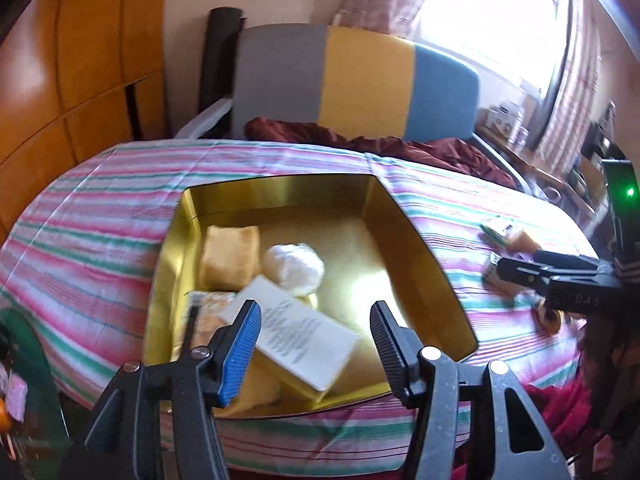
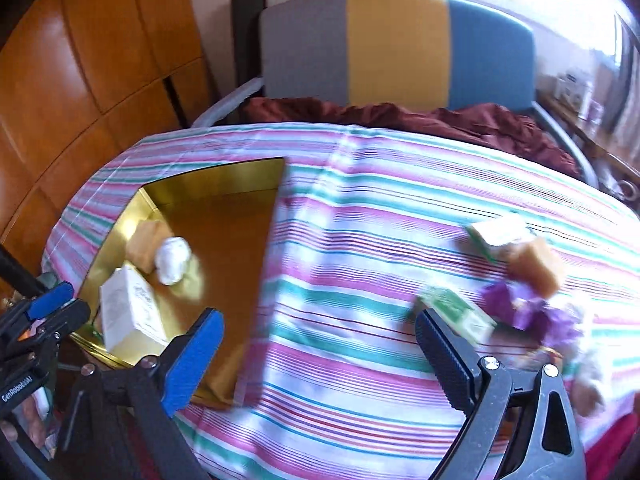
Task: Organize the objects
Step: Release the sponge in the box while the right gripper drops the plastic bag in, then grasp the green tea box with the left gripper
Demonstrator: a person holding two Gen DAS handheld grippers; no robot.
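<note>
A gold tin box (image 1: 420, 240) (image 2: 224, 176) sits open on the striped cloth. Inside lie a tan block (image 1: 230, 258) (image 2: 144, 244), a white ball (image 1: 294, 268) (image 2: 172, 260) and a white printed box (image 1: 304, 340) (image 2: 128, 316). My left gripper (image 1: 316, 336) is open and empty above the tin's near side. My right gripper (image 2: 320, 344) is open and empty over the cloth, right of the tin. Loose items lie at the right: a green-white box (image 2: 460, 312), another green-white box (image 2: 500, 234), a tan block (image 2: 536, 266) and a purple wrapper (image 2: 524, 310).
A striped cloth (image 2: 360, 220) covers the table. A chair with a grey, yellow and blue back (image 1: 360, 84) stands behind it with dark red fabric (image 1: 400, 148). A wooden cabinet (image 1: 60, 80) is at the left, a bright window (image 1: 500, 20) at the right.
</note>
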